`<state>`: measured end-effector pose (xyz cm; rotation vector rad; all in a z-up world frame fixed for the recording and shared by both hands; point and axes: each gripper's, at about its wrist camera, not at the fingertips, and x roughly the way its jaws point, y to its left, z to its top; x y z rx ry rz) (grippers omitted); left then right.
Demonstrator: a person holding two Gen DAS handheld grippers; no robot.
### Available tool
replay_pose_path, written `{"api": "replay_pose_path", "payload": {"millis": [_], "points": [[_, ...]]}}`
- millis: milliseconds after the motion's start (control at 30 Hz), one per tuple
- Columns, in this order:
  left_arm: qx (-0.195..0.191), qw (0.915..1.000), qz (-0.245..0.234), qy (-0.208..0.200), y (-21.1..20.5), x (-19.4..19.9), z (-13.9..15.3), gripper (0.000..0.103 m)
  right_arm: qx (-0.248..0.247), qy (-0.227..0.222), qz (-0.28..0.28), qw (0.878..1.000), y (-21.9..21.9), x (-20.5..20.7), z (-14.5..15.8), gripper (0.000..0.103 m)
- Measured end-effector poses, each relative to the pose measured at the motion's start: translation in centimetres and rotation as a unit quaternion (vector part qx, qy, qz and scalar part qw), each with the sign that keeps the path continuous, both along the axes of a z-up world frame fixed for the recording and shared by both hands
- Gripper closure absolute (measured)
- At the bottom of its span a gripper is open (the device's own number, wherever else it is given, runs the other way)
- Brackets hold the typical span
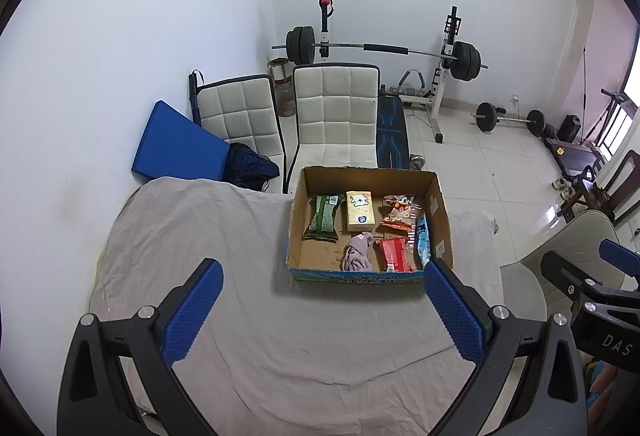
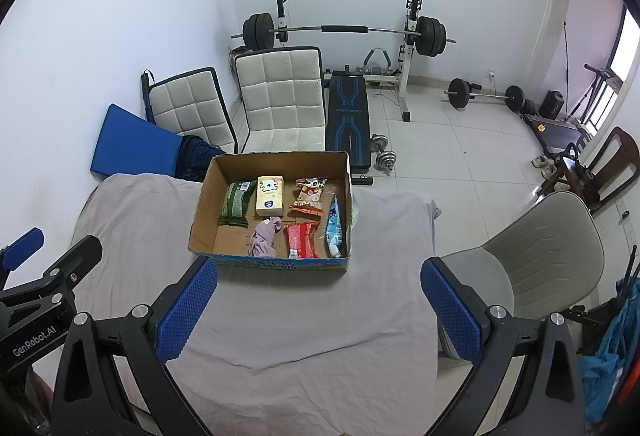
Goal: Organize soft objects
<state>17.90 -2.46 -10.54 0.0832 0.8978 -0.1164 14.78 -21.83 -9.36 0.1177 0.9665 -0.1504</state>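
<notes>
An open cardboard box (image 1: 438,212) (image 2: 202,204) stands on a table under a grey cloth (image 1: 192,236) (image 2: 304,316). Inside lie a green packet (image 1: 324,218) (image 2: 237,203), a yellow tissue pack (image 1: 359,215) (image 2: 270,196), an orange snack bag (image 1: 398,214) (image 2: 309,196), a red packet (image 1: 394,254) (image 2: 301,239), a blue-white packet (image 1: 422,240) (image 2: 334,226) and a crumpled mauve cloth (image 1: 357,252) (image 2: 264,236). My left gripper (image 1: 320,312) is open and empty, short of the box. My right gripper (image 2: 318,310) is open and empty too, short of the box.
Two white padded chairs (image 1: 336,116) (image 2: 280,96) stand behind the table, with a blue cushion (image 1: 176,144) and dark clothing (image 1: 250,166). A weight bench with barbell (image 1: 380,50) (image 2: 344,30) stands at the back wall. A beige chair (image 2: 540,248) stands right of the table.
</notes>
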Motion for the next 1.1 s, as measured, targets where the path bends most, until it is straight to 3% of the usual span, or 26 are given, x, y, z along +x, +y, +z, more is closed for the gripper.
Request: {"api": "replay_pose_path", "payload": {"millis": [1100], "points": [[-0.003, 1.0000, 0.001, -0.001, -0.06, 0.08, 0.37, 0.000, 0.001, -0.003, -0.002, 1.000, 0.33, 0.25, 0.35, 0.000]]}}
